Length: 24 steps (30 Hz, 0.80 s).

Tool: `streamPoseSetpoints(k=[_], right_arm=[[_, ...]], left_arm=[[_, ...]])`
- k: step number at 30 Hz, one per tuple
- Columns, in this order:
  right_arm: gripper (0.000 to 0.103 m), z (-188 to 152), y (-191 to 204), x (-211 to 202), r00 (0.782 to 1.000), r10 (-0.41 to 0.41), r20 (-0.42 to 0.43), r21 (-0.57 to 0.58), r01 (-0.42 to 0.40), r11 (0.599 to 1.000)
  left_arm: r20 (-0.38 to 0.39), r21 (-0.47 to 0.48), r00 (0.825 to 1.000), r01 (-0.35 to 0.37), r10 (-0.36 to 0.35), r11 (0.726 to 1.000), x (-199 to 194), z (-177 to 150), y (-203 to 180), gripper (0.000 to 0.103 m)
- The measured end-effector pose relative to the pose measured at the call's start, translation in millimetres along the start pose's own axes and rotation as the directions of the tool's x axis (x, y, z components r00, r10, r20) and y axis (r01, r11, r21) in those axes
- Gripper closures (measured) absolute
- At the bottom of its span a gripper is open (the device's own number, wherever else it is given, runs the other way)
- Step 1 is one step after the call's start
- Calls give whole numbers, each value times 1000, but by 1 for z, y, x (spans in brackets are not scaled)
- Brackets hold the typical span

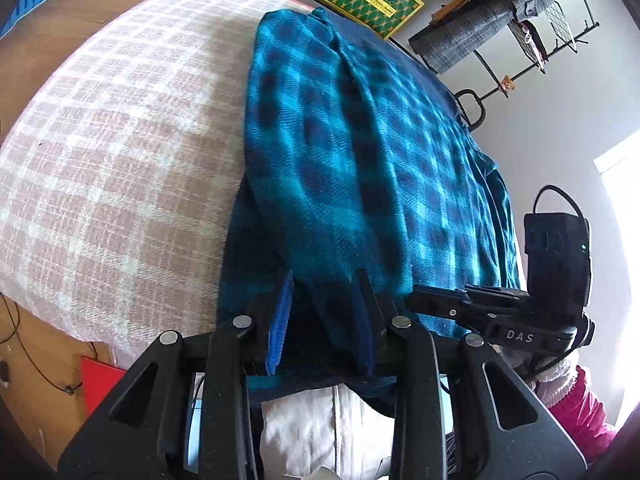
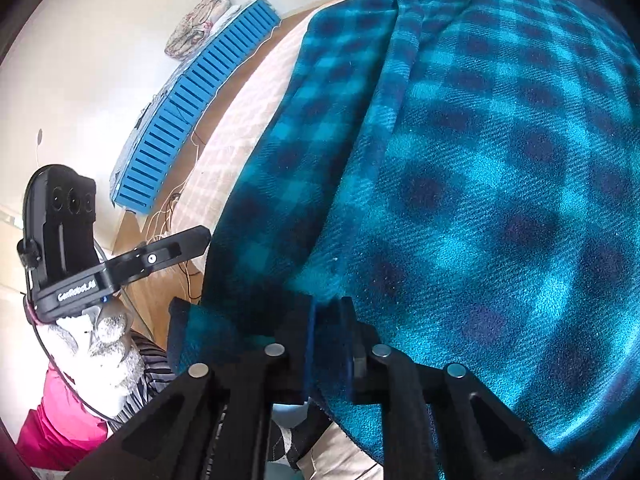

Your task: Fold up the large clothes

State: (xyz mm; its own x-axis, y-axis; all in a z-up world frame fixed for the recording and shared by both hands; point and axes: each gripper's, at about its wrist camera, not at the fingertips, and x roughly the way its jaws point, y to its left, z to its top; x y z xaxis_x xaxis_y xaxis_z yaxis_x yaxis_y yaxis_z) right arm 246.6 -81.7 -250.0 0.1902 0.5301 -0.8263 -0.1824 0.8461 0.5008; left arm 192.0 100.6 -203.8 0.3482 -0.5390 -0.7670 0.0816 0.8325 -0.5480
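1. The teal-and-navy checked fleece garment (image 1: 360,152) lies partly folded on my pink-and-white checked bed cover (image 1: 100,152).
2. My left gripper (image 1: 324,316) holds its near hem bunched between part-closed jaws; a loose bite could slip.
3. My right gripper (image 2: 328,340) is pinched tight on the hem; uneven pulling risks skewing the fold.

Left gripper (image 1: 326,280) pointing steeply down, jaws partly closed with cloth bunched between the blue pads, right gripper (image 2: 330,308) just beside it, also tilted down, jaws pressed nearly together on a fold, white-gloved hand (image 2: 100,344) holding the left gripper
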Motion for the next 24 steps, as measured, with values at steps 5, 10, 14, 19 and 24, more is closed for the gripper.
streamPoseSetpoints(k=[5,10,14,19,24], right_arm=[[102,-5,-4,-5,999,-11,32,7,10,1000],[97,-13,-18,-17,997,28,72,62,-32,998],[59,-30,-9,-44,981,101,166,73,-114,991],[58,-54,32,-62,971,75,226,-27,-70,997],[55,-56,71,-45,972,11,233,-129,19,991]], left_arm=[[-22,-28,1000,4,-5,1000,18,4,12,74],[-35,-58,998,46,-48,997,33,10,13,74],[-45,22,998,35,-34,999,37,15,-14,89],[-76,28,995,62,-60,998,42,27,-31,94],[-102,110,995,-1,12,994,42,36,-54,94]])
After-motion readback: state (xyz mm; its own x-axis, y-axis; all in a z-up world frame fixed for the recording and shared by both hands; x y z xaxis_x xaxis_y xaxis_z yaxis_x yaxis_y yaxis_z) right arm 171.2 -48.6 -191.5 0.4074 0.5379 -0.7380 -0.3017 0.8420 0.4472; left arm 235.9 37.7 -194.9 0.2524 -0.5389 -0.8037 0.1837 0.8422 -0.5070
